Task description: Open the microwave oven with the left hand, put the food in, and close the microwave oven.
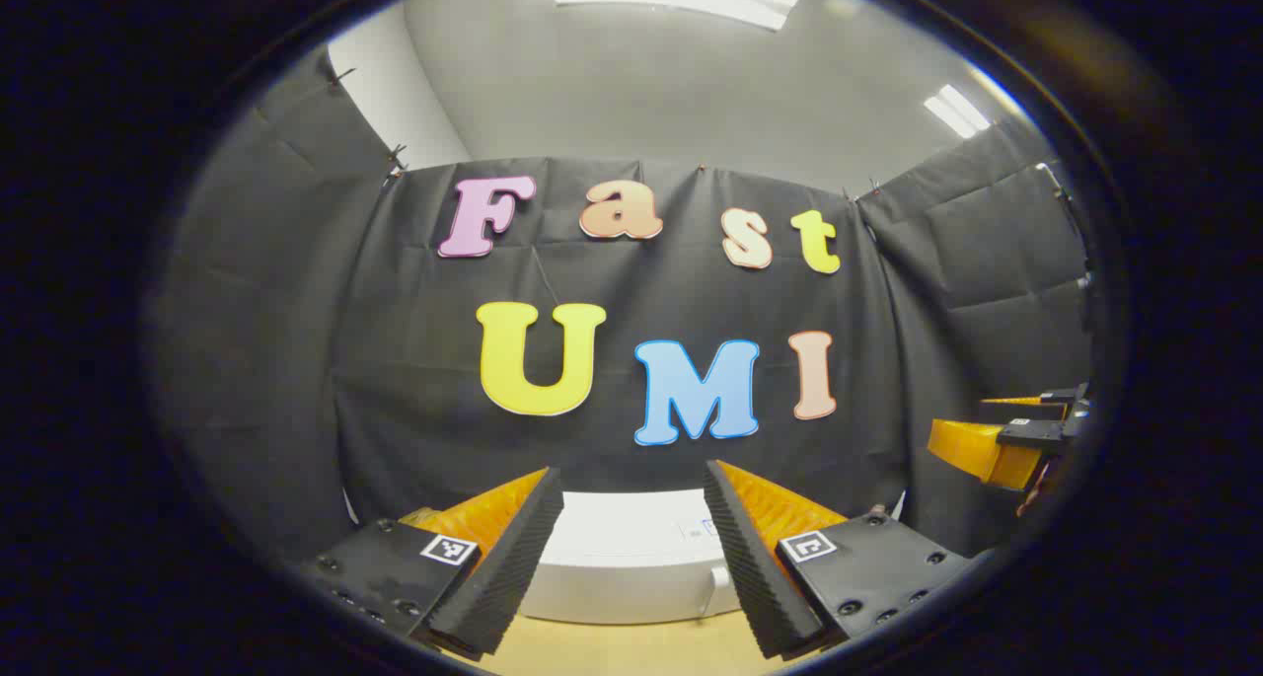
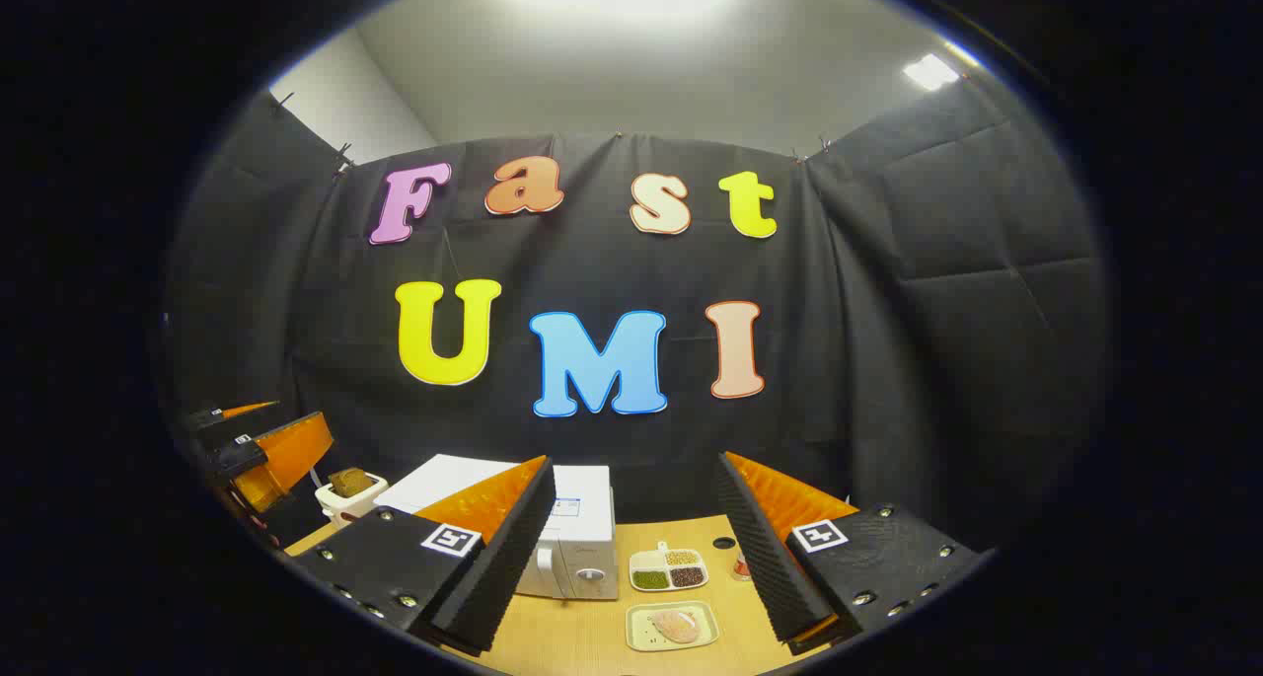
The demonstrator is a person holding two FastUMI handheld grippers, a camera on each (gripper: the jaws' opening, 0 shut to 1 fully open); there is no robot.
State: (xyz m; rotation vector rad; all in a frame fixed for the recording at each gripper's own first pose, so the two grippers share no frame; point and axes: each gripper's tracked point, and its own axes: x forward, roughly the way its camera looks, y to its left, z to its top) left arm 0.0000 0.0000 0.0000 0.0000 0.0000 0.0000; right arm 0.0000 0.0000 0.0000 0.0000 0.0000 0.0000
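The white microwave oven [image 2: 577, 533] stands on the wooden table with its door closed, and its top [image 1: 631, 548] lies low between my left fingers. In front of it a small pale plate holds the food [image 2: 676, 625], a pinkish piece. My left gripper [image 1: 631, 558] hovers open above the microwave, holding nothing; it also appears at the far left edge [image 2: 252, 449] of the right gripper view. My right gripper [image 2: 631, 548] is open and empty, high above the table in front of the microwave and food, and it appears at the right edge [image 1: 1016, 434] of the left gripper view.
A divided tray [image 2: 669, 569] with green, tan and brown portions sits right of the microwave. A white toaster with a brown slice [image 2: 347, 490] stands left of it. A small reddish item [image 2: 740, 564] and a dark hole [image 2: 723, 542] lie on the wooden table [image 2: 592, 646].
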